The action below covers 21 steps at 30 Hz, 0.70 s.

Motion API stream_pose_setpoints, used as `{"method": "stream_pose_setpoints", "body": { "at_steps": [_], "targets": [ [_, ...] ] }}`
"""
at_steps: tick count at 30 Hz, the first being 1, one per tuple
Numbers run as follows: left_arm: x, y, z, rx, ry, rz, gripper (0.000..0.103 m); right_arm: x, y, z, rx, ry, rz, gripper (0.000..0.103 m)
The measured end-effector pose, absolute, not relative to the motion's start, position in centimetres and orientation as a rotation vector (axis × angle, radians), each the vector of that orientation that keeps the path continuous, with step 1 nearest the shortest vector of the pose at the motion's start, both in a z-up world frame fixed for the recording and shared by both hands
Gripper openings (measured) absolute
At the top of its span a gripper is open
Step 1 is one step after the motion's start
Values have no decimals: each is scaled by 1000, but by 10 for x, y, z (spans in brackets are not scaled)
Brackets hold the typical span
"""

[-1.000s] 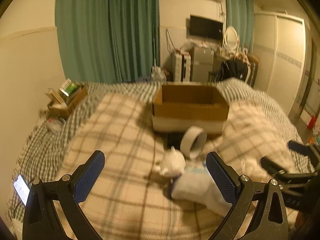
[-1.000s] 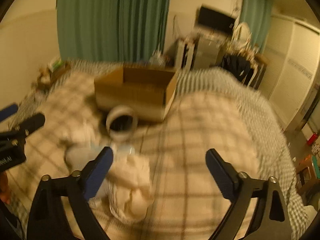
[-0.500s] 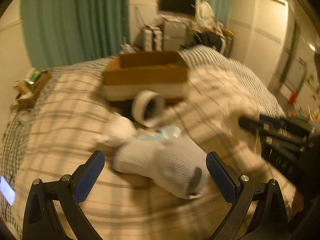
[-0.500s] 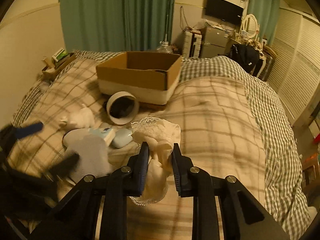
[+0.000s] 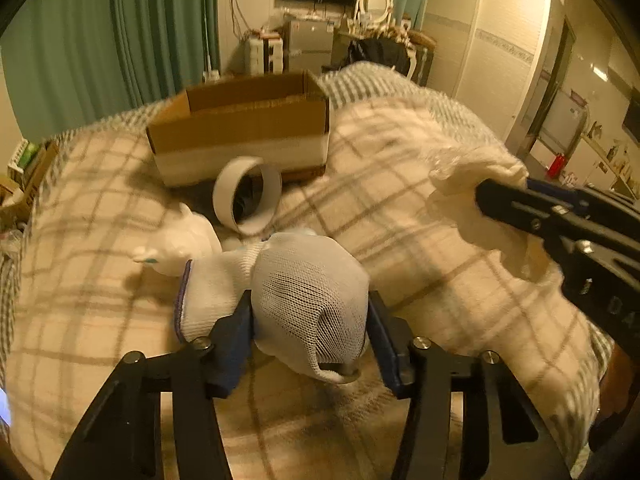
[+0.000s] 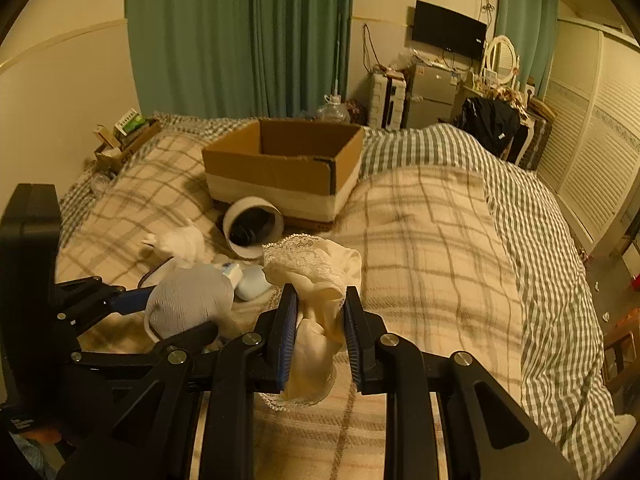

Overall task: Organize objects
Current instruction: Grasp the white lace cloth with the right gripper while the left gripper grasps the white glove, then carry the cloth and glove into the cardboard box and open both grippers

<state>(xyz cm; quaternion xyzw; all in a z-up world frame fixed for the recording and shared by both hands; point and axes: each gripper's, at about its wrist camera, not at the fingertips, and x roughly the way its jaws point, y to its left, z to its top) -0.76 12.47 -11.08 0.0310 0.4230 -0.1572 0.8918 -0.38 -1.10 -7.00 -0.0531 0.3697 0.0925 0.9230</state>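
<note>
Plaid blanket on the bed [image 6: 420, 240], soft and rumpled, with the open corrugated cardboard box [image 6: 280, 168] squarely on it and a white cylinder [image 6: 253, 227] lying on its side against the box front. Nearer than the box, the left hand-held gripper [image 5: 310, 320] pinches a white mesh-knit sock [image 5: 312, 300], and to its right the right hand-held gripper [image 6: 318, 332] clamps a cream lace-trimmed cloth [image 6: 316, 280].
</note>
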Motion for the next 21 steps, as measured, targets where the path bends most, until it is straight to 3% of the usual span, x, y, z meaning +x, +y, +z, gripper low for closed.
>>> {"method": "stream_pose_setpoints", "body": {
  "at_steps": [12,21],
  "targets": [
    [40,161,-2,19,692,-318,50,20,8,11,-174,581,259,22],
    [140,165,19,44,669,-264,50,114,31,52,-227,533,292,22]
  ]
}}
